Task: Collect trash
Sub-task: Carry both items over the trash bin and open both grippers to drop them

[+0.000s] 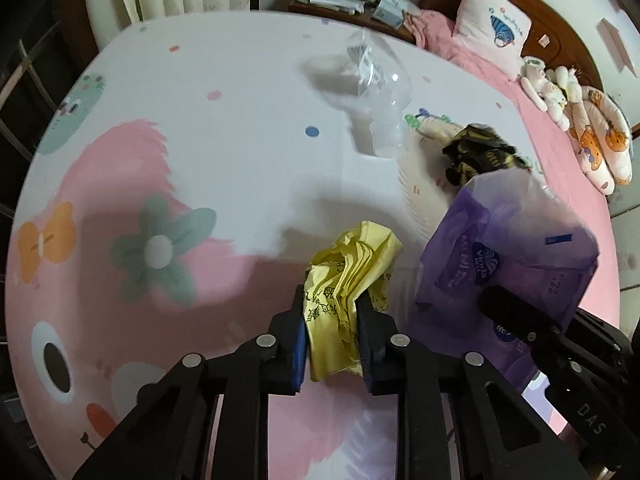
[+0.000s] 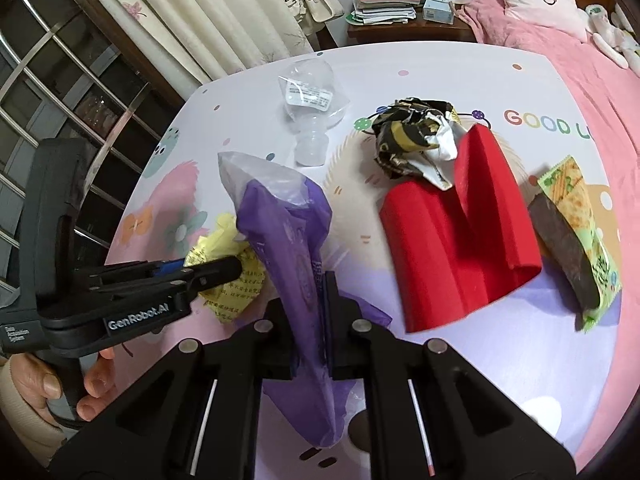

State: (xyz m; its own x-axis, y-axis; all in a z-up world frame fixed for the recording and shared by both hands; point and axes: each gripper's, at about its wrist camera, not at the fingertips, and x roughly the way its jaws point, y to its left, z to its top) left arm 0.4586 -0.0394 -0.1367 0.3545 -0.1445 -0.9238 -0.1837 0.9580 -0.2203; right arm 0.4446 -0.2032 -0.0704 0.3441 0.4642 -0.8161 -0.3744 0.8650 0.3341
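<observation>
1. Two pieces of trash are already gripped. The left gripper (image 1: 332, 336) is closed on a crumpled yellow paper with printed characters (image 1: 352, 276), low in the centre of the left wrist view, and its blue pads press the wad from both sides.
2. The right gripper (image 2: 310, 320) pinches a thin purple plastic tissue wrapper (image 2: 288, 232), in the centre of the right wrist view; the film stands up between the narrow jaws.
3. Both things look very light and soft. The paper will probably keep its shape, so a grip across the thick middle seems safe.
4. The wrapper looks slippery and limp; I think a hold on a bunched fold is better than on one smooth layer.
5. Still on the cartoon-printed bed sheet (image 2: 440, 76): a clear plastic bottle (image 2: 310, 100) at the upper centre, a black and gold crumpled wrapper (image 2: 412, 136), a red folded plastic piece (image 2: 460, 240) and a green snack packet (image 2: 576, 216) at the right.
</observation>
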